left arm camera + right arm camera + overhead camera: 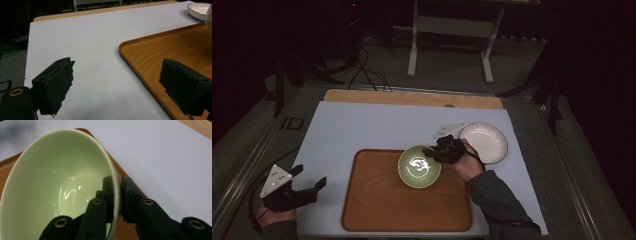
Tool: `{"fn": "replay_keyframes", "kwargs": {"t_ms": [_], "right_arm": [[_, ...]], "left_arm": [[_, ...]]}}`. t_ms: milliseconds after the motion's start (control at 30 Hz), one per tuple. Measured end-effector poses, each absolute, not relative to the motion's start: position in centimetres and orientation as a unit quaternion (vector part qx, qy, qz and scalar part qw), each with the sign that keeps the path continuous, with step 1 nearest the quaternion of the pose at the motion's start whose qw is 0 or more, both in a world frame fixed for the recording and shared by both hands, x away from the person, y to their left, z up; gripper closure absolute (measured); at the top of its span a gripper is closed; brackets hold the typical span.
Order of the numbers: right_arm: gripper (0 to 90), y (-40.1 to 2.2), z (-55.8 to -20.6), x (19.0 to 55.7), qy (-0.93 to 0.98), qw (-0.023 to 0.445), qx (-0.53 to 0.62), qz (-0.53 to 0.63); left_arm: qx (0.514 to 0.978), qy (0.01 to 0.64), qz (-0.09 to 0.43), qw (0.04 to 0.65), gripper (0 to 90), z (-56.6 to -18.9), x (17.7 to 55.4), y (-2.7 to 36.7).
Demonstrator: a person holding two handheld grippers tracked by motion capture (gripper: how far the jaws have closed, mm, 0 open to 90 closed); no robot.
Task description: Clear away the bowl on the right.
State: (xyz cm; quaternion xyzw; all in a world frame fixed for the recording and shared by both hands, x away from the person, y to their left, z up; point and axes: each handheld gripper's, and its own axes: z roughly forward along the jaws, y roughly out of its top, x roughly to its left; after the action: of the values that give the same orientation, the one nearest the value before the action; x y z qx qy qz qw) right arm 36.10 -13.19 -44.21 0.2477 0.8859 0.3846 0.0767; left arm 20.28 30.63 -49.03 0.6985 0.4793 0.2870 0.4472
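Note:
A pale green bowl point(419, 166) sits over the far right part of the wooden tray point(377, 200). My right gripper point(432, 150) is shut on the bowl's right rim, one jaw inside and one outside. In the right gripper view the green bowl point(50, 185) is close up, and my right gripper point(117, 192) pinches its thin rim. My left gripper point(309, 185) stands open at the table's near left corner, with nothing between its jaws. In the left gripper view my left gripper point(117, 82) is open over the white mat, by the tray's left edge point(130, 60).
A white plate point(484, 142) lies on the white mat point(362, 127) just right of the bowl, and the same white plate point(200, 10) shows at far right in the left gripper view. A table frame stands on the floor beyond.

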Motion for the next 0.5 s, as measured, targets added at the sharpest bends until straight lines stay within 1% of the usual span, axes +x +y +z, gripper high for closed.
{"fn": "replay_keyframes", "kwargs": {"t_ms": [500], "right_arm": [[82.3, -12.83, -44.77, 35.64, 0.892, 0.066, 0.233, 0.382]], "left_arm": [[0.698, 0.480, 0.287, 0.447, 11.6, -49.02, 20.28, 30.66]]}}
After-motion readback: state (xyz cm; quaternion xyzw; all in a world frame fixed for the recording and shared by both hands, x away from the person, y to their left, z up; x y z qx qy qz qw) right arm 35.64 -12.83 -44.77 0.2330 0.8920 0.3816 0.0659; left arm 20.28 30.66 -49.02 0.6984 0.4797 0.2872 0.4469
